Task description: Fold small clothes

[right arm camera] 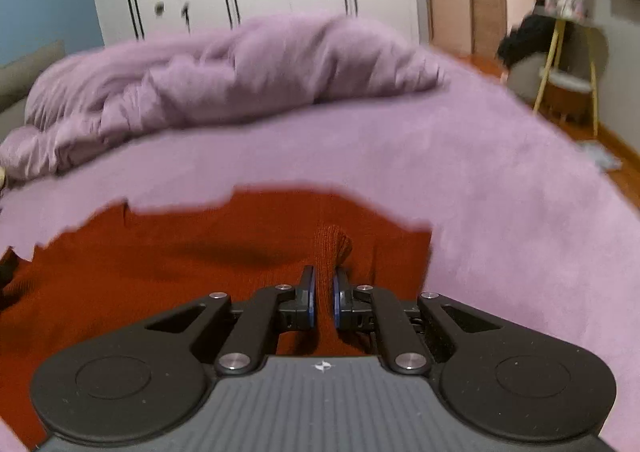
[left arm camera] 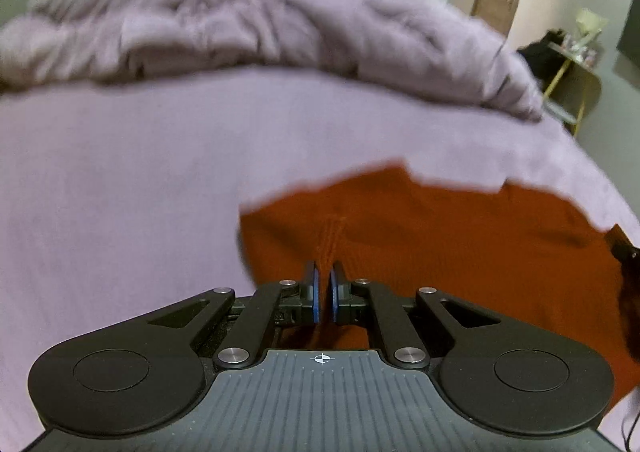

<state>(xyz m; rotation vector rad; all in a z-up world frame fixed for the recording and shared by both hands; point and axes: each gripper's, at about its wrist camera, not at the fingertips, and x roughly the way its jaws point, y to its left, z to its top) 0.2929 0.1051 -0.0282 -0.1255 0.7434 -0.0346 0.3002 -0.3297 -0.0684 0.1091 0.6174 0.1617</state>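
Sweater (left arm camera: 440,252), rust-orange, lies spread on the purple bed (left arm camera: 120,171); each hand-held gripper pinches a ridge of its knit, the left hand-held gripper (left arm camera: 324,284) and the right hand-held gripper (right arm camera: 324,288) both clenched on fabric; folding looks barely begun, most of it left.
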